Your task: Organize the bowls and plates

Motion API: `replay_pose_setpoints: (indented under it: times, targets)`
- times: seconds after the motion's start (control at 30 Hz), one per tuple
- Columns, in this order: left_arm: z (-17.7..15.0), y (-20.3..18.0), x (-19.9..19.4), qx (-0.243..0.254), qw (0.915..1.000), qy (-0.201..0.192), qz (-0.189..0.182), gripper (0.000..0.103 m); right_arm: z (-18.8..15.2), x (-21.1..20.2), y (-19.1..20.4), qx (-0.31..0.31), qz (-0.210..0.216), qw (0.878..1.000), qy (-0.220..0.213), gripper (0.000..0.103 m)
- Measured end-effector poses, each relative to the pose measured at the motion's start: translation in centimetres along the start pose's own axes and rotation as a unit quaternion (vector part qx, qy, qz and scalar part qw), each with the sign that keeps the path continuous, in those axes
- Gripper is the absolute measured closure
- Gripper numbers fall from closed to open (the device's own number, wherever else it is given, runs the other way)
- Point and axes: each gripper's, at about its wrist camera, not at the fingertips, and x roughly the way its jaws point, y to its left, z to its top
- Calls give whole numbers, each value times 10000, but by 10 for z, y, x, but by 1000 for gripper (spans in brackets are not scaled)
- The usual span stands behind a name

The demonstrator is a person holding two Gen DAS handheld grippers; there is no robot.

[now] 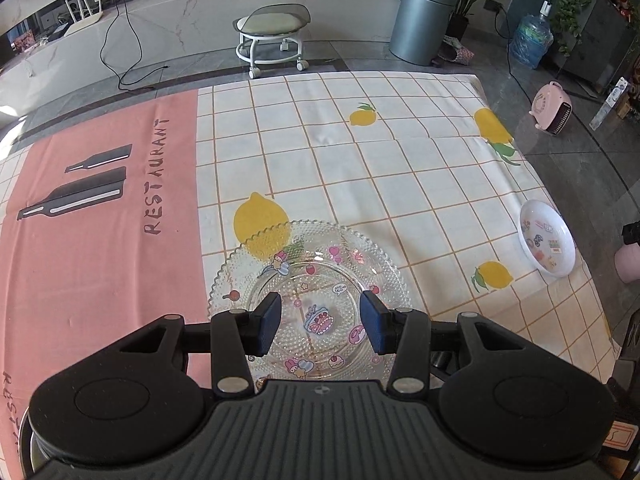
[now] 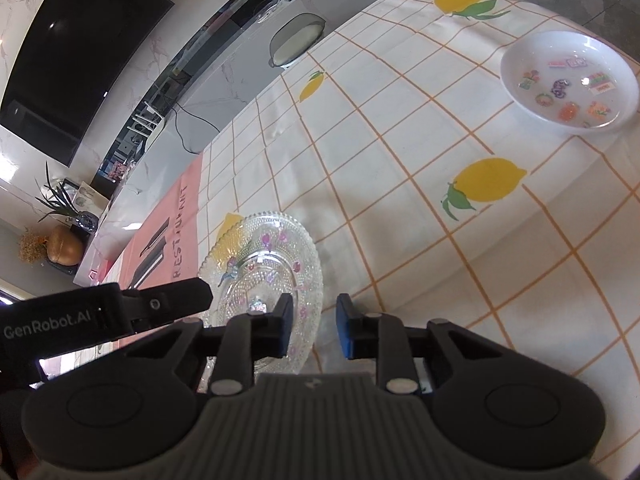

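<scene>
A clear beaded glass plate (image 1: 236, 276) with cartoon stickers lies on the tablecloth; a smaller clear glass dish (image 1: 316, 304) sits inside it. My left gripper (image 1: 320, 322) is open and hovers just above that dish, empty. In the right wrist view the glass stack (image 2: 276, 240) is at centre left. My right gripper (image 2: 314, 328) is open over its right rim, with nothing between the fingers. A white bowl with stickers (image 1: 546, 242) sits at the table's right edge, alone; it also shows in the right wrist view (image 2: 568, 80).
The table has a checked lemon tablecloth (image 1: 360, 168) and a pink "RESTAURANT" mat (image 1: 100, 240). Beyond the table stand a wheeled stool (image 1: 274, 34), a grey bin (image 1: 422, 20) and a pink heater (image 1: 552, 108). The left gripper's body (image 2: 100, 312) shows in the right wrist view.
</scene>
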Motion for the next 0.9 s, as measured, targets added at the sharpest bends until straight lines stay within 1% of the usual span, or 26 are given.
replay_pose_setpoints:
  times: [0.03, 0.1, 0.3, 0.43, 0.47, 0.5, 0.57, 0.73, 0.83, 0.87, 0.9]
  targets:
    - [0, 1, 1, -30, 10000, 5, 1, 51, 0, 1, 0, -3, -52, 10000, -12, 95]
    - [0, 3, 2, -92, 10000, 22, 1, 51, 0, 1, -2, 114, 27, 9999, -36, 100]
    - [1, 4, 4, -175, 9998, 39, 11, 51, 3, -4, -7, 176, -62, 9997, -152, 101]
    - [2, -2, 5, -221, 9997, -18, -91, 51, 11, -15, -21, 328, -152, 9989, -299, 101]
    - [1, -5, 6, -231, 9996, -49, -149, 49, 13, -17, -25, 357, -207, 9985, -357, 101]
    - [0, -8, 7, -270, 9994, -72, -216, 45, 16, -20, -28, 381, -255, 9981, -405, 101]
    - [-1, -11, 10, -409, 9986, -97, -331, 41, 19, -25, -34, 419, -343, 9973, -496, 101]
    - [-10, -11, 17, -885, 9944, -223, -527, 39, 25, -37, -48, 487, -602, 9944, -717, 100]
    - [-14, -12, 21, -1046, 9923, -251, -618, 39, 26, -39, -53, 490, -595, 9943, -731, 100]
    - [-16, -13, 23, -1059, 9923, -263, -591, 39, 26, -40, -53, 483, -578, 9945, -724, 100]
    - [-18, -14, 23, -1045, 9926, -295, -539, 39, 26, -40, -54, 500, -559, 9945, -725, 96]
